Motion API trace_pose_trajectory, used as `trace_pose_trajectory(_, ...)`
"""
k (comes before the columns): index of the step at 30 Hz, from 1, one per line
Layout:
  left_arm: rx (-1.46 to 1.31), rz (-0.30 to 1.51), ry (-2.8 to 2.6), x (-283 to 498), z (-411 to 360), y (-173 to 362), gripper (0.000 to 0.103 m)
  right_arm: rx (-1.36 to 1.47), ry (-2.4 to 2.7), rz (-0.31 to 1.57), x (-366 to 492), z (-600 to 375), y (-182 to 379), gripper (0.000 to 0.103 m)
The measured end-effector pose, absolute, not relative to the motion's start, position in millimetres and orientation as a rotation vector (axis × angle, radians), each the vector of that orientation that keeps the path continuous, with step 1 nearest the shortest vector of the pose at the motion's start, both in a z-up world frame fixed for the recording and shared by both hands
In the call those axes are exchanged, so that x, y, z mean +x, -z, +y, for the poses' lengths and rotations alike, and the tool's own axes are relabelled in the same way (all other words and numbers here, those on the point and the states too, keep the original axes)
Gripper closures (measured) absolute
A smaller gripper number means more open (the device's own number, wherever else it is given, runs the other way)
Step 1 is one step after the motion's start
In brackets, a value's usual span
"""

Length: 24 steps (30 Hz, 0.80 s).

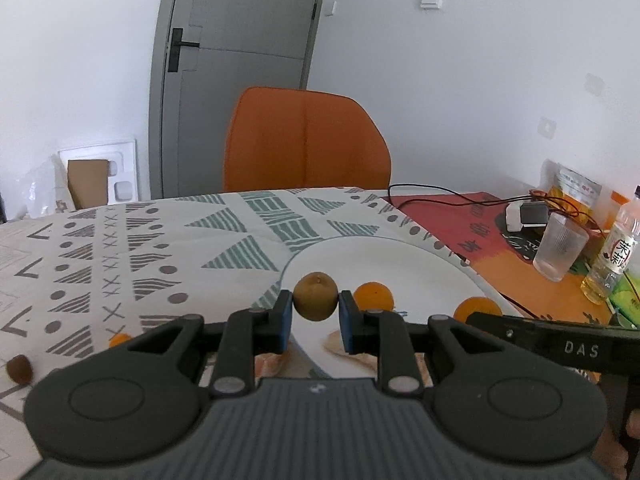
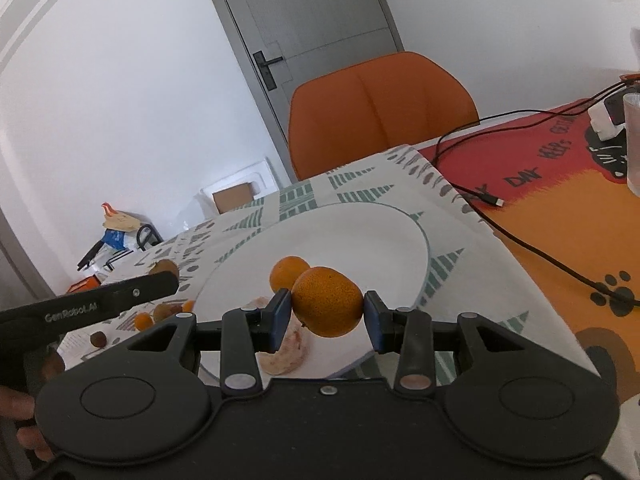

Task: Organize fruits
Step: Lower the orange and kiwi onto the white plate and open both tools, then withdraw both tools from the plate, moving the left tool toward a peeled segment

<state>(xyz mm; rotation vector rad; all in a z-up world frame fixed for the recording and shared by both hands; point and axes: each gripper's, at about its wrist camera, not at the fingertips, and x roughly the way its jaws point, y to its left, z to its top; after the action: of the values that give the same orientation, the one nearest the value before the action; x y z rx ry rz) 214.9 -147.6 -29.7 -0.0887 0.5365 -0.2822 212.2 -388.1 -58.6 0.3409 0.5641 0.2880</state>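
Observation:
My left gripper (image 1: 315,312) is shut on a brown kiwi (image 1: 315,296) and holds it above the near left rim of a white plate (image 1: 400,264). My right gripper (image 2: 326,314) is shut on an orange (image 2: 327,306) above the same plate (image 2: 360,236). A second orange (image 2: 289,271) lies on the plate; in the left wrist view it is the orange (image 1: 373,296) behind the right finger. The held orange shows in the left wrist view (image 1: 478,307) at the tip of the right gripper's body. Peel-like pieces (image 2: 286,354) lie on the plate's near side.
Small oranges (image 2: 143,321), a kiwi (image 2: 163,267) and brown fruits (image 2: 98,338) lie on the patterned cloth left of the plate. A glass (image 1: 559,246), a bottle (image 1: 612,256), a charger with cables (image 1: 524,214) and snack bags stand at the right. An orange chair (image 1: 306,140) is behind the table.

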Motion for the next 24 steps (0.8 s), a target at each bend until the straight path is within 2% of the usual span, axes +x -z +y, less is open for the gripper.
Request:
trace_pose_trajectory(10, -0.078, 0.528, 0.292, 227, -162, 23, 0.080, 0.338, -0.291, 0.539, 207, -392, 54, 0.062)
trace_pose_trajectory(14, -0.066, 0.513, 0.312, 223, -163, 21, 0.072, 0.334, -0.300, 0.541, 206, -389, 55, 0.062)
trace_pose_trajectory(20, -0.062, 0.520, 0.273, 219, -152, 21, 0.052, 0.351, -0.306, 0.548, 208, -386, 55, 0.060)
trace_pose_trajectory(24, -0.044, 0.501, 0.246, 212, -143, 18, 0.042, 0.365, -0.323, 0.552, 208, -382, 54, 0.054)
